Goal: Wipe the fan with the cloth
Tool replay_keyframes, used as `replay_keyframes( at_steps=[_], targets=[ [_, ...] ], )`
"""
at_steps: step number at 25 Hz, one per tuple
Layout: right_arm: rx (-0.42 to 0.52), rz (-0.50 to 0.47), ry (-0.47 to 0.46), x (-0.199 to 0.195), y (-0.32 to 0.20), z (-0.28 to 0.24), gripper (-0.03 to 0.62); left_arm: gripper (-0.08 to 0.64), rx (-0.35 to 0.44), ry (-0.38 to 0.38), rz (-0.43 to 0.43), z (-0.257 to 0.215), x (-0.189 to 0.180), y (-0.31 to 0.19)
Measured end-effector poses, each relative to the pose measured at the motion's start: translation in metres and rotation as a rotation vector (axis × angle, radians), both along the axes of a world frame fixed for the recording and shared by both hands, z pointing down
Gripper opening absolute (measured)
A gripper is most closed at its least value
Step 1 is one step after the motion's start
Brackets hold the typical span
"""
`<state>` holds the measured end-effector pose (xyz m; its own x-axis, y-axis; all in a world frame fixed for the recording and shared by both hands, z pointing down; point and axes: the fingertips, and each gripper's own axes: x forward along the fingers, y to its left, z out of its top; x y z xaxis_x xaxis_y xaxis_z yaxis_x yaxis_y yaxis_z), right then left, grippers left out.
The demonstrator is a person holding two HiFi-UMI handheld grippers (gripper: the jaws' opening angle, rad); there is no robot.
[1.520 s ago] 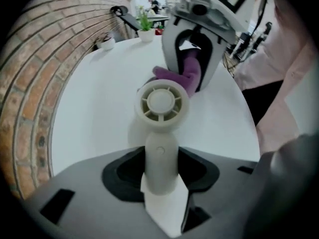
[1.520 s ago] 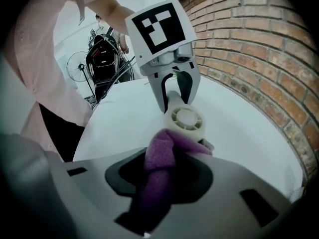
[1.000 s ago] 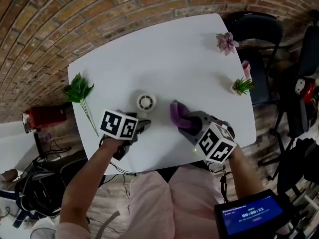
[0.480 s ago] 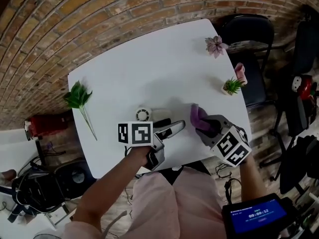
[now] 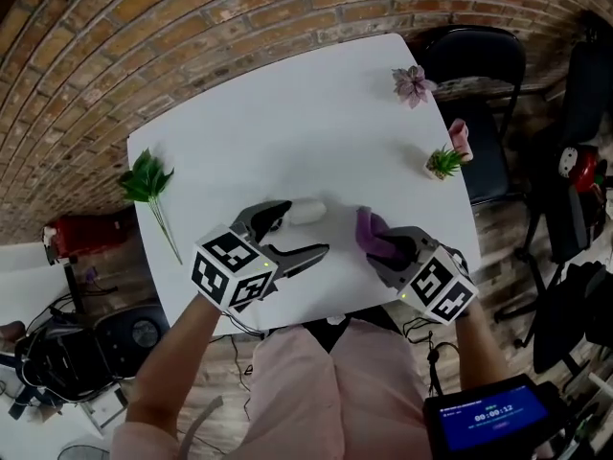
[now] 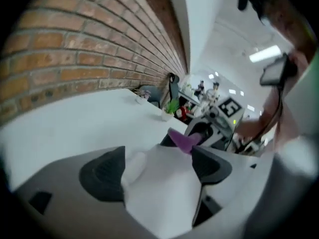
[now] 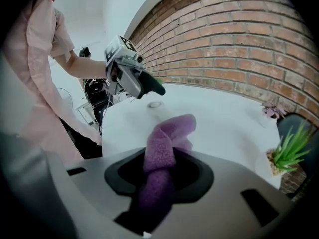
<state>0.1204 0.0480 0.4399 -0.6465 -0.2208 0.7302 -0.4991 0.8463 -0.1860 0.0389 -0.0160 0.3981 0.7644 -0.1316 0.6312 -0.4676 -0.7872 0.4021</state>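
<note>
Purple cloth (image 7: 167, 143) clamped in right fingers (image 7: 197, 176), left fingers (image 5: 302, 254) just opened wide, white fan (image 5: 306, 211) loose between them; likely positioning, needing a regrip before wiping

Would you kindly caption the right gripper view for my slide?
Right claw shut on the purple cloth above the white table.

Cannot tell whether the fan (image 5: 305, 211) stands upright or lies tipped: merely a blurred white lump in the head view and the left gripper view, a tiny ring in the right gripper view. Loses the lower end of the cloth (image 7: 167, 133) between the clamped jaws of the right hand-held gripper (image 7: 158, 172). Cuts off the blue screen (image 5: 487, 416) at the head view's bottom edge, smaller print unreadable.
</note>
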Motion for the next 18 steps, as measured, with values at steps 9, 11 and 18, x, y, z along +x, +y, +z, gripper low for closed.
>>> replay_keyframes(
  at_steps=[9, 11, 18],
  targets=[
    [-0.150, -0.188, -0.085, -0.057, 0.023, 0.008, 0.124, 0.440, 0.160, -0.498, 0.411, 0.080, -0.060, -0.012],
    [-0.181, -0.227, -0.081, -0.067, 0.028, 0.013, 0.124, 0.440, 0.150, -0.524, 0.457, 0.091, -0.061, -0.011],
    [-0.272, -0.252, -0.100, -0.103, 0.027, 0.028, 0.124, 0.379, 0.124, -0.608, 0.554, 0.111, -0.070, -0.011]
  ],
)
